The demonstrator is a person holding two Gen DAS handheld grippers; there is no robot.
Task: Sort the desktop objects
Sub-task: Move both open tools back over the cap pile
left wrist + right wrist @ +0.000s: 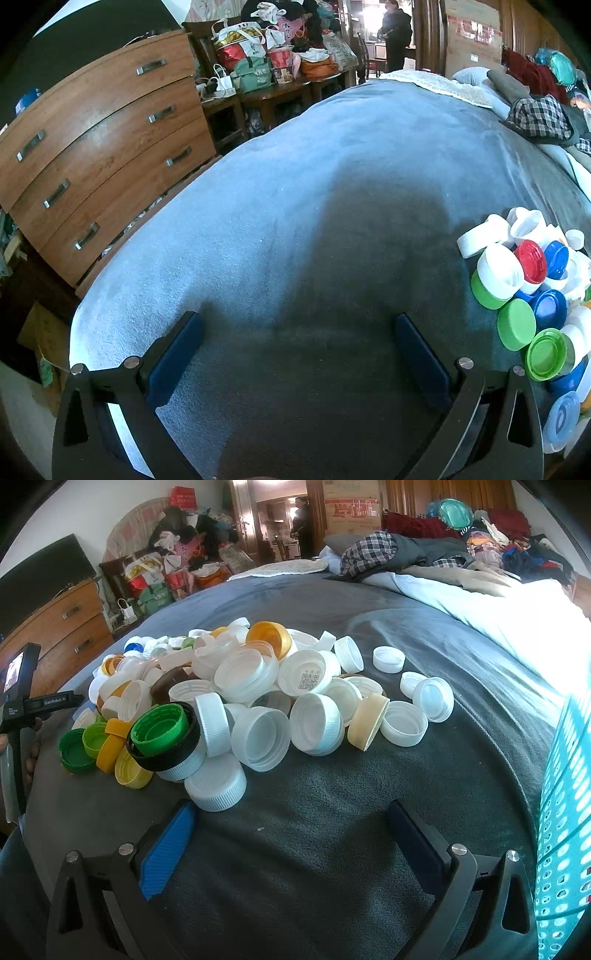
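Left gripper (pixel 299 328) and right gripper (pixel 291 814) – both with jaws spread wide and nothing between them – poised over a grey-blue blanket (pixel 295 166). The heap of bottle caps (pixel 236 698) lies just ahead of the right gripper, to the right of the left one. A turquoise perforated basket (pixel 565 812), probably plastic, stands at the right edge

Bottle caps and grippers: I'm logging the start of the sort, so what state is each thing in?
Left gripper: open, empty.
Right gripper: open, empty.
Heap of plastic bottle caps: unsorted, on the blue-grey blanket.
Teal perforated plastic basket: upright; contents hidden.
Wooden chest of drawers: drawers shut.
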